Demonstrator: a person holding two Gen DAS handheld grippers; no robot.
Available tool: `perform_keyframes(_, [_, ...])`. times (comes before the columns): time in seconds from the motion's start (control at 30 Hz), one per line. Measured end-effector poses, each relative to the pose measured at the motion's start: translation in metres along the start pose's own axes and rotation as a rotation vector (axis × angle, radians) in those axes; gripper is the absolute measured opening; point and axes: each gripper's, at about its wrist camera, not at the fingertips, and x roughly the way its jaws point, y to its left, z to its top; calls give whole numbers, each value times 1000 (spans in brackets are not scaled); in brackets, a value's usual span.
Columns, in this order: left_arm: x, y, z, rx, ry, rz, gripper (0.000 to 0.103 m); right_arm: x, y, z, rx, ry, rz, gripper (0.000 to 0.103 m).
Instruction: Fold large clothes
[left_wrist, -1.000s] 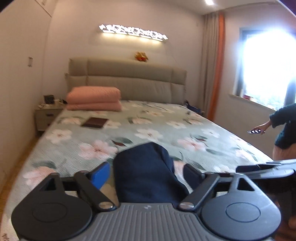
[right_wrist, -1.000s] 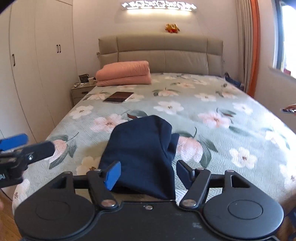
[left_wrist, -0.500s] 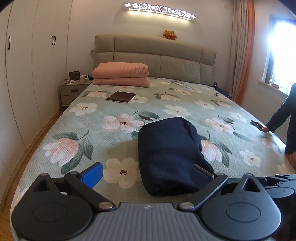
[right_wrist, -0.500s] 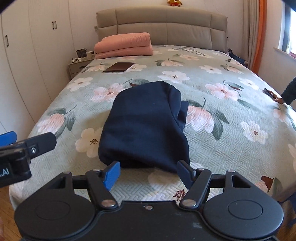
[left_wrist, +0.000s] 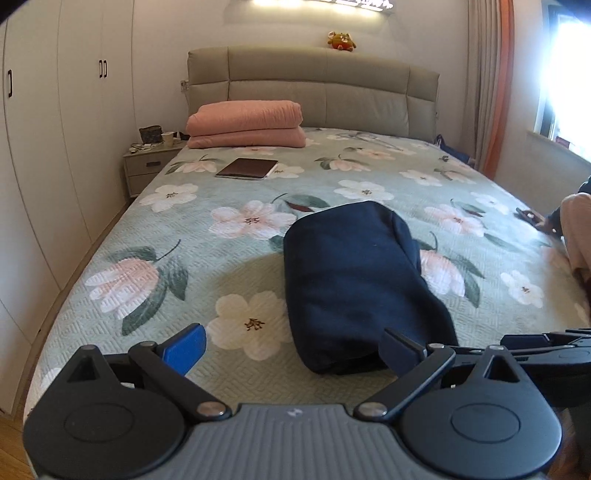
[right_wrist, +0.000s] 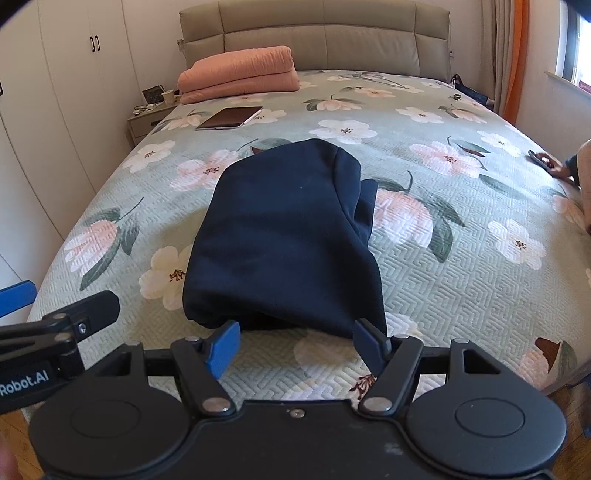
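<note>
A navy garment (left_wrist: 354, 280), folded into a thick bundle, lies on the floral bedspread (left_wrist: 155, 280) near the foot of the bed. My left gripper (left_wrist: 291, 349) is open over the bundle's near left corner. Its right finger overlaps the cloth and its blue left pad (left_wrist: 184, 347) stands over the bedspread. In the right wrist view the garment (right_wrist: 284, 236) fills the middle. My right gripper (right_wrist: 297, 345) is open just short of its near edge, a finger at each corner, pressing on nothing. The left gripper's finger (right_wrist: 85, 310) shows at the lower left of that view.
A folded pink quilt (left_wrist: 245, 123) sits by the headboard, with a dark tablet (left_wrist: 247, 168) in front of it. A nightstand (left_wrist: 147, 166) and white wardrobes (left_wrist: 44, 155) line the left side. A person (left_wrist: 576, 229) stands at the bed's right edge, a hand by a phone (right_wrist: 543, 160).
Both grippers have sunk and tipped down toward the garment, which now looks larger and nearer. The person's hand at the right has come down onto the bed with the phone.
</note>
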Motion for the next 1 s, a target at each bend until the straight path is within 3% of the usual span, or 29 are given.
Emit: perform_keyframes(1.0, [9,-4,4,11,38,-2,101,14,2,-5,-2,50,3,81])
